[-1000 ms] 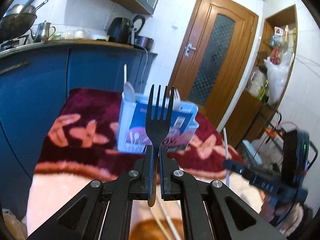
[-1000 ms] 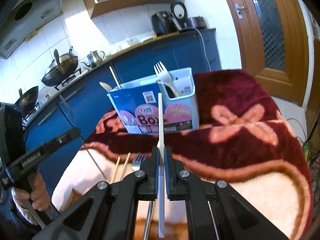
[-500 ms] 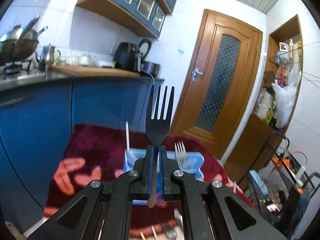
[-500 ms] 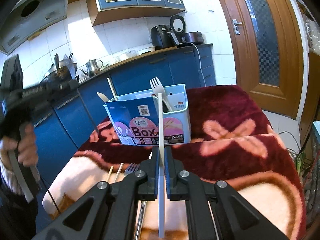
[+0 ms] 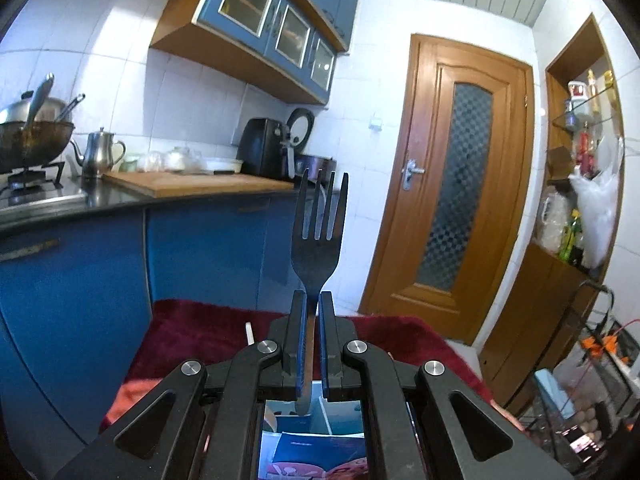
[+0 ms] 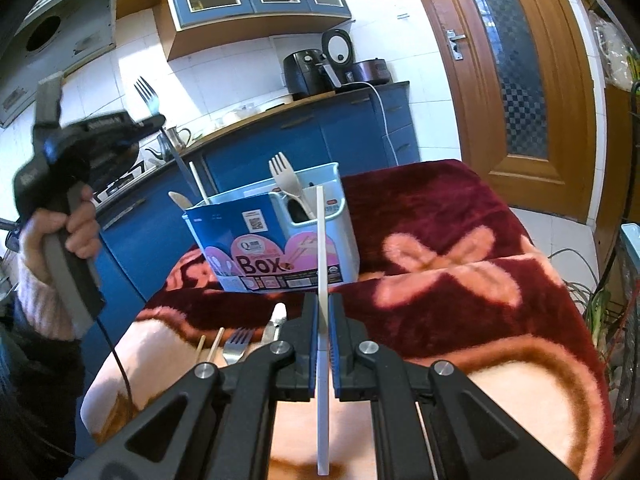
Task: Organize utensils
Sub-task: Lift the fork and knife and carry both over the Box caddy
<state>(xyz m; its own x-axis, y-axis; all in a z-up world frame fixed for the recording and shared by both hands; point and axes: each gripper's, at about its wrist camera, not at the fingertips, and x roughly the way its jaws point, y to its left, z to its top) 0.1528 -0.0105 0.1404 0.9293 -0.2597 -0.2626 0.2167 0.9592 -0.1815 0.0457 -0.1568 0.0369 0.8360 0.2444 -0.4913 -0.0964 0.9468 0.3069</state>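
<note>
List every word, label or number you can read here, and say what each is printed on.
"Box": large dark letters on the front of the utensil box, right wrist view.
Small print, the square code label and the round logo above "Box": too small to read.
Lettering on the left tool: blurred.
Left wrist view: nothing legible.
</note>
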